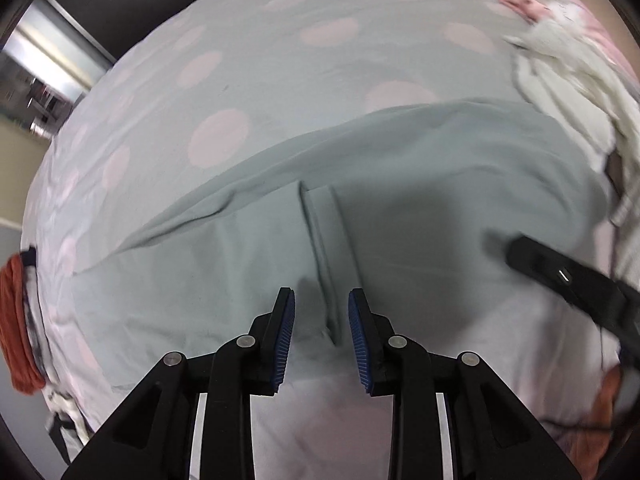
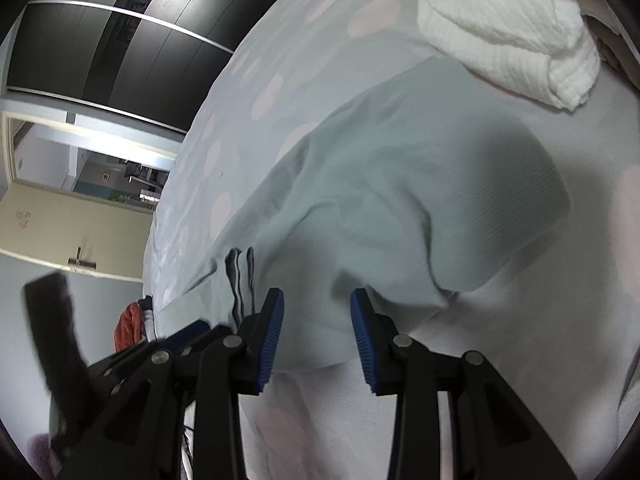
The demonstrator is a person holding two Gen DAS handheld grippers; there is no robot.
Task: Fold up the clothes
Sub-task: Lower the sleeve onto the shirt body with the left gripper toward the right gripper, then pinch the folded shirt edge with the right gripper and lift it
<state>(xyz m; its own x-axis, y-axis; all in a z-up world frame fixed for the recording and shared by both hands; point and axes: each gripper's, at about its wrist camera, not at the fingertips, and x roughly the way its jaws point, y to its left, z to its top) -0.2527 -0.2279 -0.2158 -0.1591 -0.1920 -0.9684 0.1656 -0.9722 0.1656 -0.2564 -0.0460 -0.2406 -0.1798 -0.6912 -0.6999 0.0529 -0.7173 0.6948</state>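
the left gripper [image 1: 321,312] hangs with its jaws apart over a fold ridge in the pale green garment [image 1: 420,208], spread on the dotted bedspread [image 1: 248,56]; the right gripper [image 2: 317,312], jaws also apart, hovers at its edge, likely ready to pinch.

Grey-green garment [image 1: 420,184], pink-dotted bedsheet [image 1: 256,60]

Left hand-held gripper [image 1: 321,300] gapes over grey-green garment [image 1: 400,200]

right tongs [image 1: 568,276] blurred, cut off at edge.
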